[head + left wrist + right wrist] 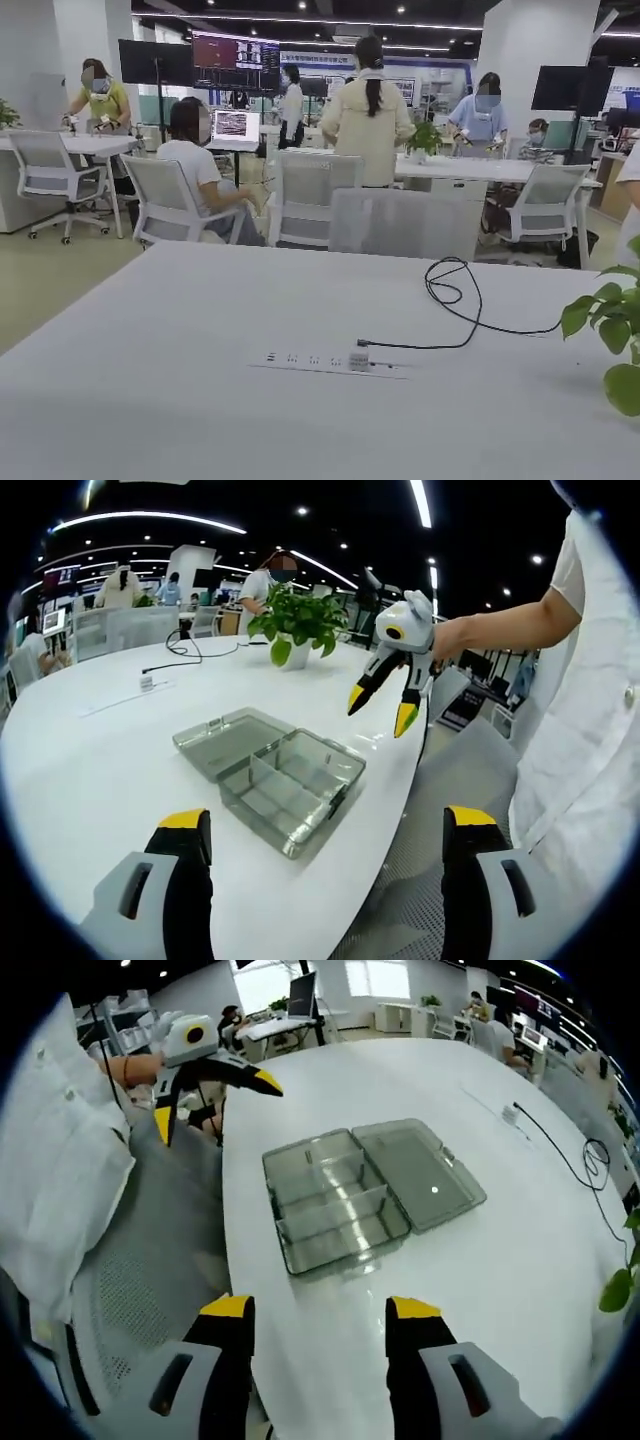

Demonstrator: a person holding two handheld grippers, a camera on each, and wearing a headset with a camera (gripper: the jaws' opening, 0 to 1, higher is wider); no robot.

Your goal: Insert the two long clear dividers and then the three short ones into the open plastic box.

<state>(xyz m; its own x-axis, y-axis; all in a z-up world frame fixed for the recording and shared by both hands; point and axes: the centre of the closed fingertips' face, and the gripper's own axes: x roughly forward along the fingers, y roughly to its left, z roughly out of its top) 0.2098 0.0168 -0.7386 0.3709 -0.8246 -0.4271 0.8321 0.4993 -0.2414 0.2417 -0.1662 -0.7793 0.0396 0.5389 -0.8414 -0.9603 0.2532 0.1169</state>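
The clear plastic box (335, 1210) lies on the white table near its edge, its lid (420, 1175) folded flat open beside it. Clear dividers stand inside the box; how many I cannot tell. My right gripper (320, 1308) is open and empty, held short of the box. The left gripper (215, 1103) hovers open off the table's edge, beyond the box. From the left gripper view, the box (290, 780) and its lid (225, 742) lie ahead of my open, empty left gripper (328, 820). The right gripper (380, 710) hangs open above the table's rim.
A potted plant (295, 620) stands farther along the table, with a black cable (455, 295) and a built-in socket strip (330, 362). A grey mesh chair (150, 1260) sits at the table's edge below the box. People work at desks behind.
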